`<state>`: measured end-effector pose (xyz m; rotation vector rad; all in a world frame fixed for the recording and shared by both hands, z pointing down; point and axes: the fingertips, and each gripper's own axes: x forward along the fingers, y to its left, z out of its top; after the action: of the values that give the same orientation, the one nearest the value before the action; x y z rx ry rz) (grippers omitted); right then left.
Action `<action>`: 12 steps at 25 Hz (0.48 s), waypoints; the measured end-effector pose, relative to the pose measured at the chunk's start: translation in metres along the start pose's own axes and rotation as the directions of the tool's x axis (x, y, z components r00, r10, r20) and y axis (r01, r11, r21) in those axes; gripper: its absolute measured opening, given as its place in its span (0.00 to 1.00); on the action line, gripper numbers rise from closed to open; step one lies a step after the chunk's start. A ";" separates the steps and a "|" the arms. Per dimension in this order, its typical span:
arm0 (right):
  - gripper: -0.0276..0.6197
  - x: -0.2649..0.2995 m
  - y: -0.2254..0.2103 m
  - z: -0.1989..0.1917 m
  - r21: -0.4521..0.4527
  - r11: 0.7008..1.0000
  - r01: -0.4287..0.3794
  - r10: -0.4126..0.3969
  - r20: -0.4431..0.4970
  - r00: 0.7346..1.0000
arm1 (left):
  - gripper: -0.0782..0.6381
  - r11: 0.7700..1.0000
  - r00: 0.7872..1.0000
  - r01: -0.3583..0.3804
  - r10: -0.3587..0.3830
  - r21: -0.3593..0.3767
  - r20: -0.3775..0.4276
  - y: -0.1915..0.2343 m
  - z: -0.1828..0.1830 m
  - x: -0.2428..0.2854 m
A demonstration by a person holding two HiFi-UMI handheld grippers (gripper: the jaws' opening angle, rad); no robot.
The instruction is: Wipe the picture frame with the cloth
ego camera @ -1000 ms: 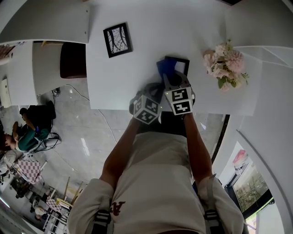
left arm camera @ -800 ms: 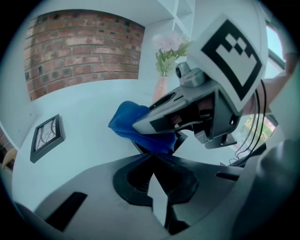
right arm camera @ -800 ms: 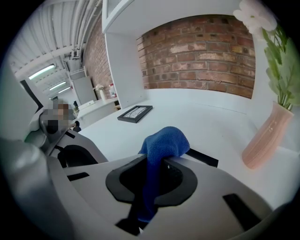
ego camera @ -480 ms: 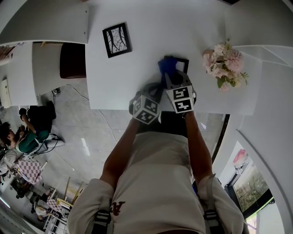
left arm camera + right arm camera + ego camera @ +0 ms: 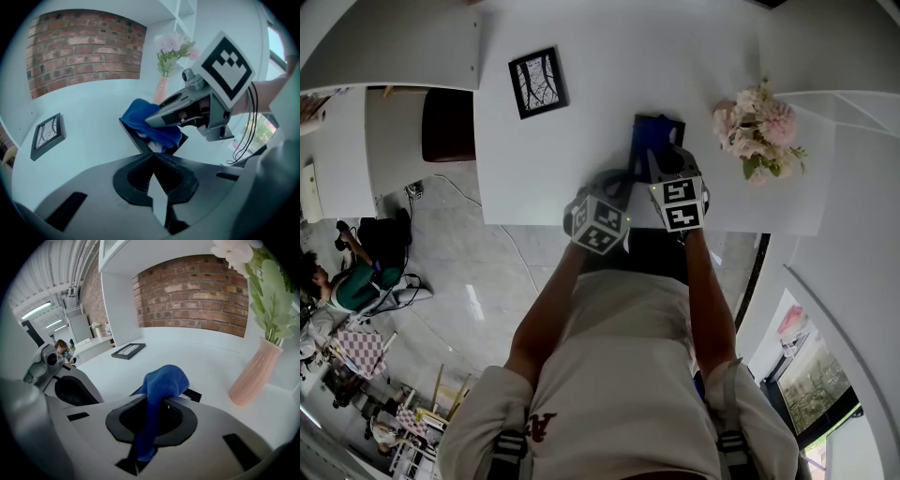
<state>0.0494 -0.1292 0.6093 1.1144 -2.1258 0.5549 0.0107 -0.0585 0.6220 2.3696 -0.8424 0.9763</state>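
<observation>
The cloth (image 5: 164, 378) is clamped in the fingers of the right gripper (image 5: 157, 399), with the picture frame (image 5: 134, 135) just beyond them. The fingers of the left gripper (image 5: 152, 157) are pressed together.

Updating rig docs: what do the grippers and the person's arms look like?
Both the left gripper and right gripper are grey bodies with black jaw mounts, each carrying a white cube with black square markers. Black cables trail from the right one. Short beige sleeves.

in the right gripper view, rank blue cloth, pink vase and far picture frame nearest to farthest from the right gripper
1. blue cloth, clamped in the right gripper
2. pink vase, close on the right
3. far picture frame, back left on the table
</observation>
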 end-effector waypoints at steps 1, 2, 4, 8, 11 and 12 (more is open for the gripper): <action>0.10 -0.001 -0.002 -0.001 0.002 1.000 0.003 -0.003 -0.001 1.000 | 0.11 1.000 1.000 0.000 0.000 0.000 0.000 0.000 0.000 0.000; 0.10 -0.001 -0.004 -0.001 0.004 1.000 0.006 -0.006 -0.002 1.000 | 0.11 1.000 1.000 -0.001 0.001 0.001 -0.001 0.000 0.000 0.000; 0.10 -0.002 -0.007 -0.002 0.008 1.000 0.012 -0.012 -0.003 1.000 | 0.11 1.000 1.000 -0.002 0.002 0.000 -0.004 0.001 0.000 0.001; 0.10 -0.006 -0.015 -0.006 0.013 0.999 0.030 -0.030 -0.009 1.000 | 0.11 1.000 1.000 -0.002 0.002 -0.003 -0.002 0.001 0.000 0.001; 0.10 -0.011 -0.022 -0.007 0.022 0.999 0.044 -0.044 -0.005 0.999 | 0.11 1.000 1.000 -0.001 0.001 -0.004 -0.002 0.001 0.000 0.000; 0.10 -0.012 -0.024 -0.008 0.024 0.999 0.047 -0.047 -0.004 0.999 | 0.11 1.000 1.000 -0.001 0.001 -0.004 -0.003 0.000 0.000 0.001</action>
<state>0.0775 -0.1307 0.6073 1.1734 -2.0896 0.5612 0.0106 -0.0588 0.6227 2.3638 -0.8434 0.9771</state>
